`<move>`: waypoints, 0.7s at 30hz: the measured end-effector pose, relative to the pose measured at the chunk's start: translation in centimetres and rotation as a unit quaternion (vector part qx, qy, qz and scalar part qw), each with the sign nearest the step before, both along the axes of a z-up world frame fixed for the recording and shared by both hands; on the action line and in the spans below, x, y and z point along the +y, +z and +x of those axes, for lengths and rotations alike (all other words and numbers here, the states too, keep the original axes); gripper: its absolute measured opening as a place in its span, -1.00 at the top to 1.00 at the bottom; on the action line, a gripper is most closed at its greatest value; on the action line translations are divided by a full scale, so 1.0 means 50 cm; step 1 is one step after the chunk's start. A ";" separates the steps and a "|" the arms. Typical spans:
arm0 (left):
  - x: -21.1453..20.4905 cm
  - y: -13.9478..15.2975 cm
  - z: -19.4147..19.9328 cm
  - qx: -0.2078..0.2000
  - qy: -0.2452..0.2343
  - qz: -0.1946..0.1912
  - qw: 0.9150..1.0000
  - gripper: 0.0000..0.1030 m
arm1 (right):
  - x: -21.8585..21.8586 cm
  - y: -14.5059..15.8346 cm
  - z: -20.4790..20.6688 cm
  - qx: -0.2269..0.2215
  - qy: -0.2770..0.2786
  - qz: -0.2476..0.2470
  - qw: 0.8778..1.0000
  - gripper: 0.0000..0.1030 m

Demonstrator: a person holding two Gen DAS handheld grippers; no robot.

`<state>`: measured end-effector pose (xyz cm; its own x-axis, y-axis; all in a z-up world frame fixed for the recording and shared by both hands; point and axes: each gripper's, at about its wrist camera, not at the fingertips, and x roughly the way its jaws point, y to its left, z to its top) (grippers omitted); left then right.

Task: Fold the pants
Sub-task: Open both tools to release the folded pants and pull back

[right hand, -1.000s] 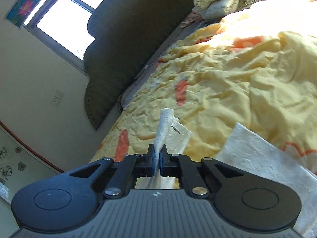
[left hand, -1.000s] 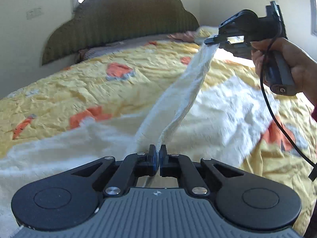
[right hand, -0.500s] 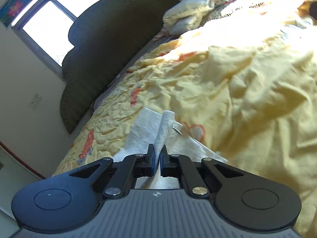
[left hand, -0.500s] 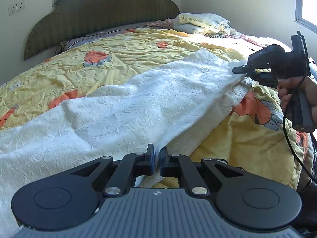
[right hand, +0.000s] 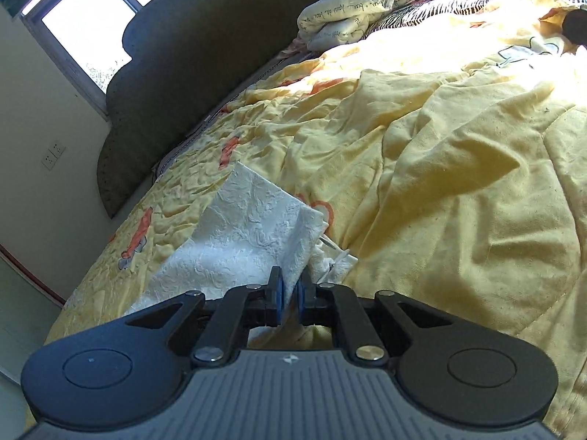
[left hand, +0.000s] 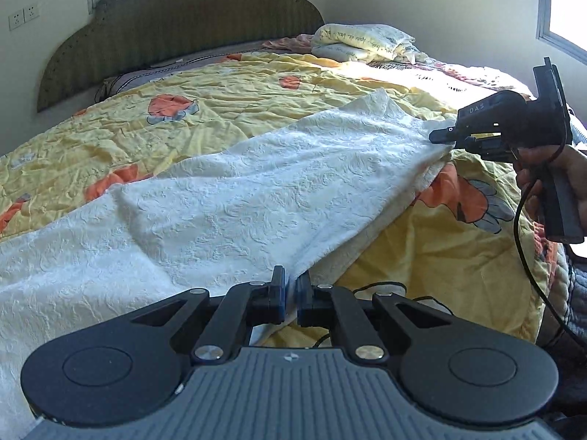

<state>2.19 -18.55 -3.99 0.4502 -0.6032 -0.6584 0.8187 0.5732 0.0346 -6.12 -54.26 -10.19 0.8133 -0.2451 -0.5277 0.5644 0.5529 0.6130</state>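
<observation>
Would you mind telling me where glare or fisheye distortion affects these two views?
Left wrist view: sunlight washes out the far right of the yellow quilt; the white pants stay sharp. Right wrist view: the window is blown out, the quilt's upper right glares, and the headboard bows.

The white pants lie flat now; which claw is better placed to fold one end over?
Probably the right claw: it pinches the narrow end of the white pants, while the left claw grips the near edge.

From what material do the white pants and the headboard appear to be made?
White pants: probably woven cotton or a similar cloth, matte, with a raised swirling pattern; it drapes softly and creases. Headboard: seemingly dark olive upholstery, matte, with fine vertical ribs and a row of studs along its scalloped edge; the exact fabric is unclear.
</observation>
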 end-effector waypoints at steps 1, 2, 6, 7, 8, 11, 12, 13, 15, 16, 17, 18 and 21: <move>0.003 0.003 0.002 0.005 0.000 -0.003 1.000 0.88 | 0.000 0.009 -0.004 0.006 -0.007 -0.003 1.000 0.78; 0.006 0.005 0.002 0.008 0.000 -0.005 1.000 0.88 | 0.005 0.022 -0.012 0.013 -0.030 -0.020 0.999 0.75; 0.000 0.004 -0.006 0.002 -0.003 0.000 1.000 0.68 | 0.111 0.116 0.000 0.068 -0.079 -0.232 0.967 0.51; -0.001 0.002 -0.008 0.003 -0.003 0.000 1.000 0.57 | 0.136 0.126 0.012 0.061 -0.044 -0.251 0.965 0.51; -0.001 0.001 -0.010 0.006 -0.005 -0.001 1.000 0.57 | 0.166 0.134 0.033 0.052 0.018 -0.262 0.964 0.32; 0.006 0.007 -0.019 0.010 -0.008 -0.005 1.000 0.50 | 0.232 0.109 0.091 0.068 0.147 -0.275 0.948 -0.32; 0.016 0.014 -0.019 0.020 -0.009 -0.010 1.000 0.45 | 0.250 0.087 0.107 0.089 0.153 -0.298 0.938 -0.32; 0.029 0.020 -0.017 0.030 -0.009 -0.018 0.999 0.39 | 0.253 0.068 0.116 0.112 0.139 -0.305 0.936 -0.32; 0.069 0.035 -0.009 0.045 0.005 -0.032 0.998 0.30 | 0.239 0.047 0.124 0.133 0.101 -0.260 0.951 -0.32; 0.093 0.043 -0.004 0.046 0.022 -0.038 0.998 0.26 | 0.239 0.050 0.116 0.112 0.086 -0.237 0.961 -0.33; 0.123 0.051 0.003 0.043 0.046 -0.044 0.997 0.25 | 0.253 0.058 0.116 0.096 0.088 -0.238 0.963 -0.35; 0.155 0.059 0.011 0.041 0.074 -0.050 0.995 0.25 | 0.291 0.077 0.127 0.078 0.111 -0.261 0.956 -0.35; 0.269 0.075 0.037 0.046 0.175 -0.075 0.981 0.25 | 0.435 0.118 0.175 0.041 0.237 -0.341 0.909 -0.35</move>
